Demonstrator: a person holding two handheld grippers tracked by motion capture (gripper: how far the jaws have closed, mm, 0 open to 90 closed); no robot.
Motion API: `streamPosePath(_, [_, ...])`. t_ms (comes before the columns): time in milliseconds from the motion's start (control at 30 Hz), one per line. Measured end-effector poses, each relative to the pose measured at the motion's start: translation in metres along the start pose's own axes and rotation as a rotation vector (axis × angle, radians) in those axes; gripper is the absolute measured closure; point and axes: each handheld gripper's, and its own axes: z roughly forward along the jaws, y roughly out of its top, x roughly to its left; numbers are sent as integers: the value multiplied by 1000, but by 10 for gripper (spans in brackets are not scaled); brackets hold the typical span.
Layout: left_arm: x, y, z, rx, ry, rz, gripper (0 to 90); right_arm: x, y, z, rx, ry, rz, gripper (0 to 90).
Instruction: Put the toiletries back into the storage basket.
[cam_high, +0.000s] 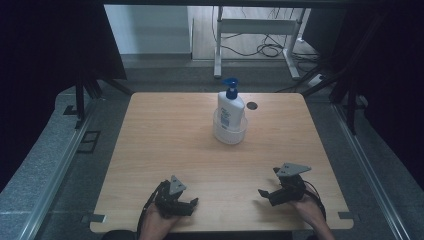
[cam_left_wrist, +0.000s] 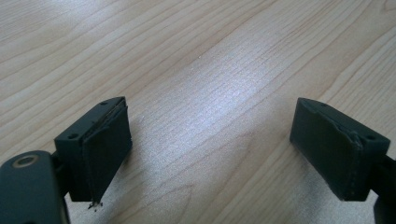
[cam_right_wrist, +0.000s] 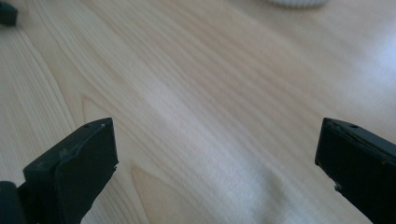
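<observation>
Right gripper (cam_right_wrist: 217, 158) spread wide; white cup's (cam_right_wrist: 295, 3) base cropped.

A white plastic pump bottle with a blue dispenser head (cam_high: 230, 107) stands upright inside a translucent round plastic cup (cam_high: 230, 132). Both sit well beyond the left gripper (cam_high: 190, 204) and right gripper (cam_high: 264, 194), roughly midway between them.

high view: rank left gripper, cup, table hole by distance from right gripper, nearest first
1. Left gripper: across the near edge, to the left of the right gripper.
2. Cup: mid-table, holding the pump bottle.
3. Table hole: far edge, behind the cup.
</observation>
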Motion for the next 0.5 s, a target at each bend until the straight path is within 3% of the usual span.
streamPosePath(333, [0,0,0,0,2,-2,119,2,-18,14,73,0,-5,0])
streamPosePath(500, [-1,0,0,0,2,-2,118,2,-18,14,73,-1,-3,0])
